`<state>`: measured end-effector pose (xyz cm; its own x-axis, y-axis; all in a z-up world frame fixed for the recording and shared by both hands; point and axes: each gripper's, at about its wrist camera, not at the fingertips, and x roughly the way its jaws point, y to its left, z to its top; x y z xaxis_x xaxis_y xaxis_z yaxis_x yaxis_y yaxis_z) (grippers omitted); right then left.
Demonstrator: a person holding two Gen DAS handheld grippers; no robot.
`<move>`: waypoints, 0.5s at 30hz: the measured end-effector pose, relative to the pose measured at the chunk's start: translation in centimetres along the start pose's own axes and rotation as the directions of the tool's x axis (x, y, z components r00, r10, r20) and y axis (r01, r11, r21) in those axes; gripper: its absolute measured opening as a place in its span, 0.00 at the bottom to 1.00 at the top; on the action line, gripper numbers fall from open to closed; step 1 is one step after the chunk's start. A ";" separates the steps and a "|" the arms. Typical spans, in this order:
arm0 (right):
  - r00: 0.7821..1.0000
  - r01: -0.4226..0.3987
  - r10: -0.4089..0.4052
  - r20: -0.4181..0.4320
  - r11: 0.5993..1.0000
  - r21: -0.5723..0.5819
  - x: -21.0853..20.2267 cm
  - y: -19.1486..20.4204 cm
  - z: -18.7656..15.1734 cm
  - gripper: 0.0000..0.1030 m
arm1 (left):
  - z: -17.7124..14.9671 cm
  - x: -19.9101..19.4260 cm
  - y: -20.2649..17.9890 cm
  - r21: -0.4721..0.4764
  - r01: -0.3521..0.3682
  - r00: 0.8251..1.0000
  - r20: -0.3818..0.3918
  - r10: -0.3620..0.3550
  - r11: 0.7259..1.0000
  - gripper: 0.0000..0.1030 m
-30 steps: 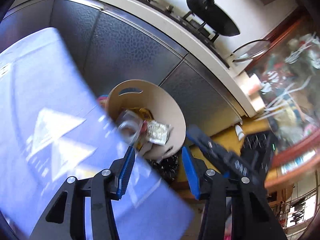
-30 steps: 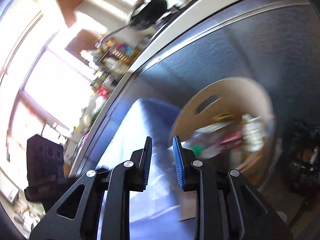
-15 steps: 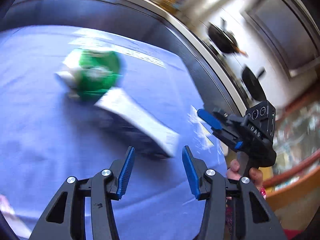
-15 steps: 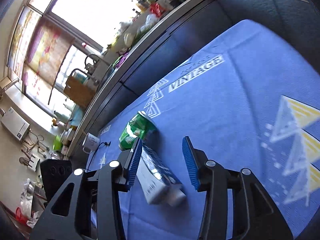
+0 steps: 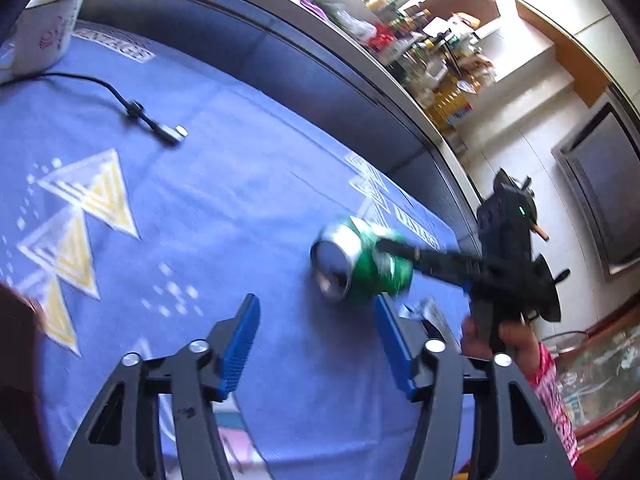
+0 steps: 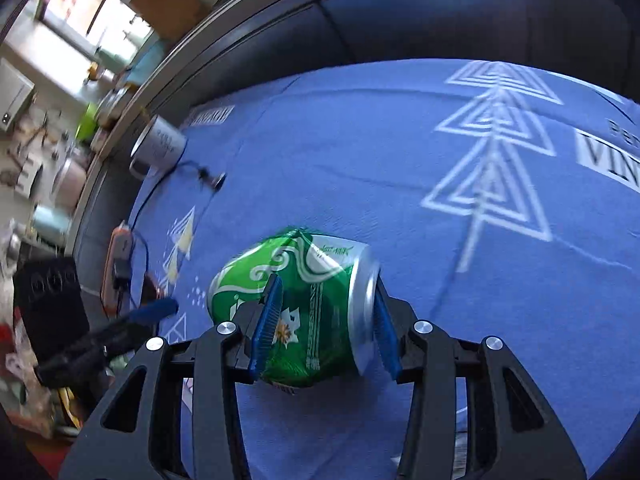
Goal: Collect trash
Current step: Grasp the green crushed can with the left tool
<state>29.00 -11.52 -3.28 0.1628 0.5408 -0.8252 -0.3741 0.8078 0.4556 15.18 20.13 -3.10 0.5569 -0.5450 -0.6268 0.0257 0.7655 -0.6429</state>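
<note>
While your right gripper [image 6: 324,320] straddles the dented green can [image 6: 304,300] lying on the blue cloth [image 6: 400,184], unclamped, your empty left gripper [image 5: 316,344] is opening; a skewed squeeze could squirt the can away

- table w/ blue patterned cloth [image 6: 360,168]
- crushed green can [image 6: 304,304] lying on cloth
- white mug [image 6: 158,146] far from can, black cable [image 6: 200,172] beside mug

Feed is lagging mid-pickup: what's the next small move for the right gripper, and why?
Probably close the right gripper. The dented green can lies on its side on the blue cloth between its fingers, one at the wall, one by the end rim, not clearly gripped yet.
</note>
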 end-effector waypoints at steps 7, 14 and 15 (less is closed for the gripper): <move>0.998 -0.056 0.055 0.031 0.997 0.059 0.3 2.4 -2.7 0.39 | 1.4 -0.1 1.0 -0.032 0.036 0.999 0.012 -0.035 0.999 0.62; 0.991 -0.134 0.129 0.040 0.975 0.179 0.4 2.9 -9.9 0.39 | -2.2 -2.8 1.5 -0.065 0.079 0.997 0.021 -0.078 0.995 0.63; 0.987 -0.159 0.154 0.038 0.966 0.203 0.2 3.1 -11.0 0.39 | -2.9 -3.5 1.8 -0.071 0.082 0.996 0.025 -0.080 0.994 0.64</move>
<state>17.81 -11.48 -5.72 0.1375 0.6673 -0.7320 -0.2021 0.7423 0.6388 10.86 22.43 -3.36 0.5735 -0.5960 -0.5620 0.0119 0.6920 -0.7218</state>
